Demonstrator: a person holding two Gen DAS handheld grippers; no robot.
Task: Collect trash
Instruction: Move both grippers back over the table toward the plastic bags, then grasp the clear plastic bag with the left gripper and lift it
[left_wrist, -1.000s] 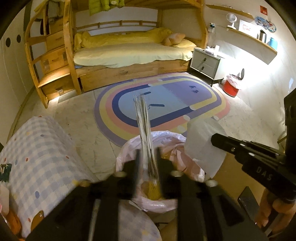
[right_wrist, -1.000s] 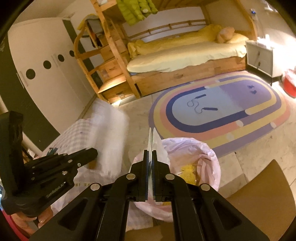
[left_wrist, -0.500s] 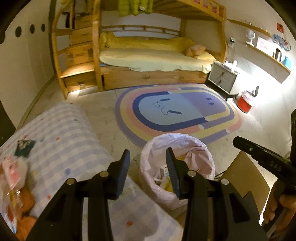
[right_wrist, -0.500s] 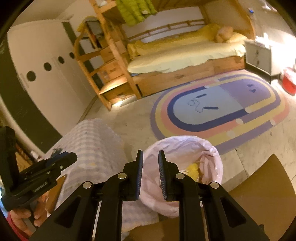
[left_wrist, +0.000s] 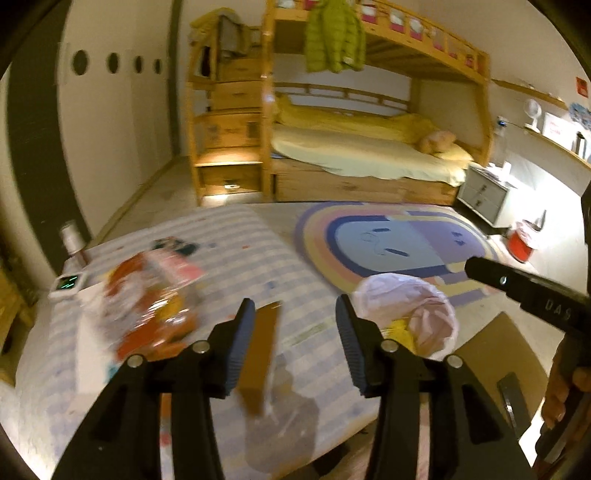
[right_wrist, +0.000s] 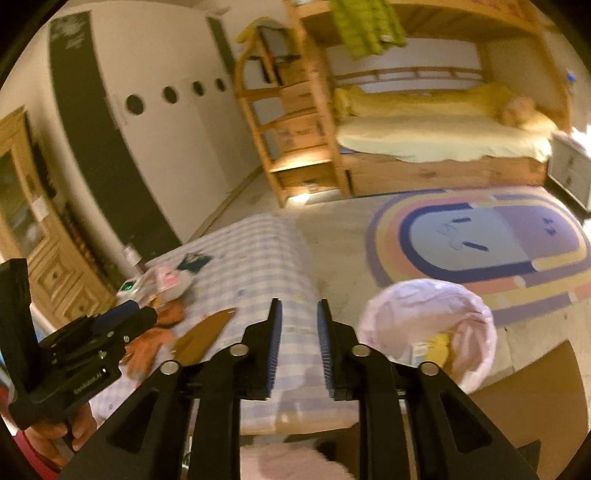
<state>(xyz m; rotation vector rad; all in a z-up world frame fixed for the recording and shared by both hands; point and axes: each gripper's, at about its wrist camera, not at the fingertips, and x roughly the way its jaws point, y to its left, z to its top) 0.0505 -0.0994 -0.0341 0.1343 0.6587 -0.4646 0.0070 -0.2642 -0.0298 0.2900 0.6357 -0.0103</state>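
Observation:
A bin lined with a pink bag (left_wrist: 410, 314) (right_wrist: 428, 325) stands on the floor beside the checked table (left_wrist: 258, 258) (right_wrist: 258, 258), with yellow trash inside. My left gripper (left_wrist: 295, 317) is open and empty above the table. A brown flat wrapper (left_wrist: 260, 350) (right_wrist: 201, 336) lies just under its left finger. Crumpled orange and clear wrappers (left_wrist: 155, 306) (right_wrist: 155, 332) lie to the left. My right gripper (right_wrist: 298, 325) is open and empty over the table edge, left of the bin.
A small white device with a green display (left_wrist: 68, 284) and a can (left_wrist: 72, 236) stand at the table's left edge. A brown chair seat (left_wrist: 502, 362) is beside the bin. A striped rug (left_wrist: 388, 240), a bunk bed (left_wrist: 369, 155) and a red bin (left_wrist: 521, 243) lie beyond.
Both grippers let go of their paper trash over the bin and opened. Both then swung left from the bin toward the table with the wrappers.

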